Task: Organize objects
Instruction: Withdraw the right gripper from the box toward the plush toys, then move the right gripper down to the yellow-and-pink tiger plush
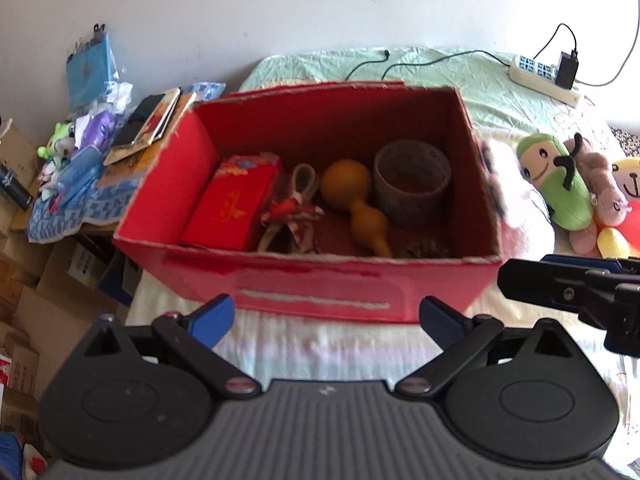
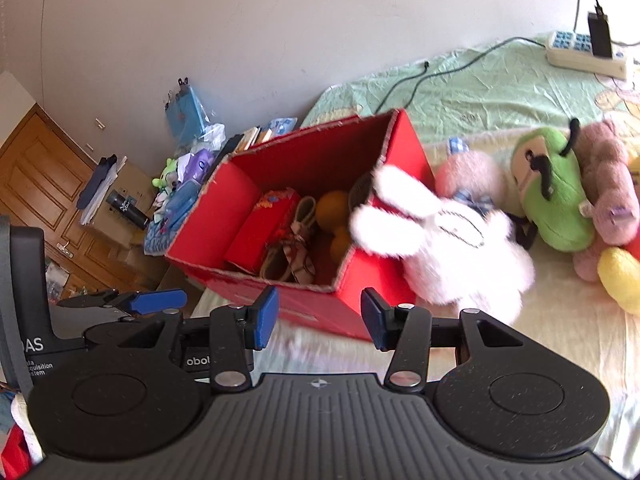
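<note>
An open red cardboard box [image 1: 316, 280] [image 2: 396, 152] stands on the bed. It holds a red packet [image 1: 236, 204] [image 2: 260, 232], a patterned strap bundle [image 1: 294, 212] [image 2: 290, 256], a yellow gourd [image 1: 352, 196] [image 2: 334, 216] and a roll of tape [image 1: 412, 184]. A white plush rabbit [image 2: 444, 248] [image 1: 516, 204] leans on the box's right wall, its ears over the rim. My left gripper [image 1: 326, 320] is open in front of the box's near wall. My right gripper [image 2: 320, 316] is open near the box's front right corner, holding nothing.
To the right of the box lie a green plush [image 1: 560, 184] [image 2: 548, 196], a pink plush [image 2: 612, 184] and a yellow and red plush [image 1: 624, 208]. A power strip [image 1: 544, 78] [image 2: 584, 52] with cables rests at the bed's far end. A cluttered side table [image 1: 92, 160] and cardboard boxes stand left.
</note>
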A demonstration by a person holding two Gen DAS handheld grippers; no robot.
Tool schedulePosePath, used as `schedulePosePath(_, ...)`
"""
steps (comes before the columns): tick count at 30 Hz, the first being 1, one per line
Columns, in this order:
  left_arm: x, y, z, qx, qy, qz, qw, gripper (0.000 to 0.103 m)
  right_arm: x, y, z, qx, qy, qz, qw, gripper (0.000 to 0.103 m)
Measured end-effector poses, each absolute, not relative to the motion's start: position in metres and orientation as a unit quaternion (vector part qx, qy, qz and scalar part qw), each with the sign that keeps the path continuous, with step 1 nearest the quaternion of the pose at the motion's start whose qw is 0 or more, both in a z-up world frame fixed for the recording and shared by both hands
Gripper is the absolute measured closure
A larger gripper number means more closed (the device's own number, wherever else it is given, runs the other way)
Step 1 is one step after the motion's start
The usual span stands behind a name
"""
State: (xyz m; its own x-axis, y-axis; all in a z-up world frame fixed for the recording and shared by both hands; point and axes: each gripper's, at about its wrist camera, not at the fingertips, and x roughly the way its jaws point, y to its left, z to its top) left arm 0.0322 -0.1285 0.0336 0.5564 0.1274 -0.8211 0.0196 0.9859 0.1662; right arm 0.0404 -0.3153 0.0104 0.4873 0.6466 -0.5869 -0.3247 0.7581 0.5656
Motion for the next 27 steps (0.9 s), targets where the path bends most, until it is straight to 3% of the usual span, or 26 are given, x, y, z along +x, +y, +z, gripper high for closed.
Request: schedulePosePath(27, 0.011, -0.201, 0.004, 0.106, 0.508, -0.013, 0.855, 0.005, 0.005, -0.377, -0.036, 0.226, 0.438, 0.236, 0.837, 0.054)
